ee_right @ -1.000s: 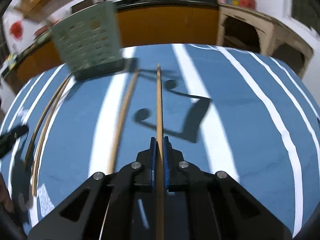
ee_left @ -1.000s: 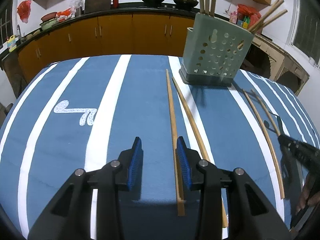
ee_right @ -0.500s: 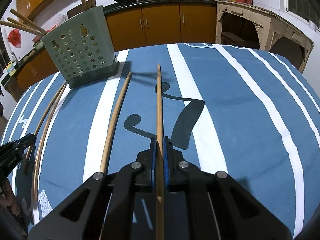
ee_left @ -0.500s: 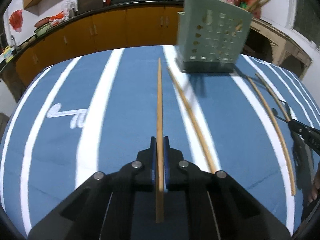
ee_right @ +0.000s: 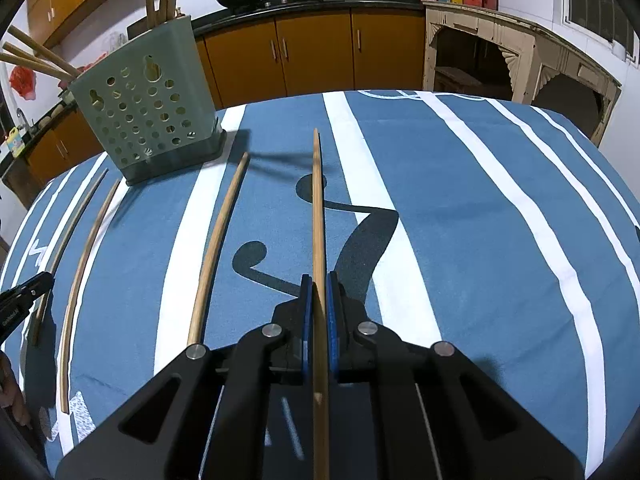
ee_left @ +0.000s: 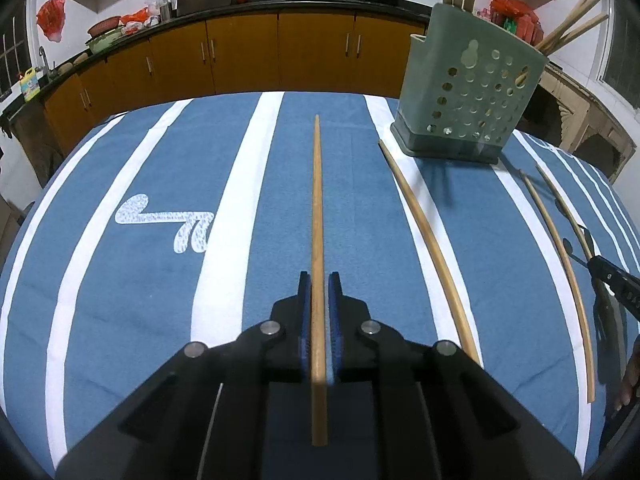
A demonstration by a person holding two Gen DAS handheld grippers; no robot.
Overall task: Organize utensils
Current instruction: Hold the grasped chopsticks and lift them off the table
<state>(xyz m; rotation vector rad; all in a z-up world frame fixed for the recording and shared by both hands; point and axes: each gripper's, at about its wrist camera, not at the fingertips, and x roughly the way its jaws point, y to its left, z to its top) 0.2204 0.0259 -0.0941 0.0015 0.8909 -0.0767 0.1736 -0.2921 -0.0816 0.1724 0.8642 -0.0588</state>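
My left gripper (ee_left: 319,280) is shut on a long wooden chopstick (ee_left: 317,208) that points straight ahead above the blue striped cloth. My right gripper (ee_right: 319,280) is shut on another wooden chopstick (ee_right: 318,216), also pointing ahead. A green perforated utensil holder (ee_left: 468,96) stands at the far right in the left wrist view and at the far left in the right wrist view (ee_right: 148,108), with several sticks standing in it. Loose chopsticks lie on the cloth: one (ee_left: 432,248) beside the holder and two more (ee_left: 560,256) further right; in the right wrist view one (ee_right: 218,240) lies left of my held stick.
The table's blue cloth with white stripes (ee_left: 224,216) fills both views. Kitchen cabinets (ee_left: 240,52) and a counter with pans run along the back wall. A wooden arched stand (ee_right: 516,56) is at the back right. The other gripper's tip shows at each view's edge (ee_left: 616,280).
My left gripper has shut on a chopstick that lay on the cloth and raised it. My right gripper still holds its chopstick, and its view has steadied.
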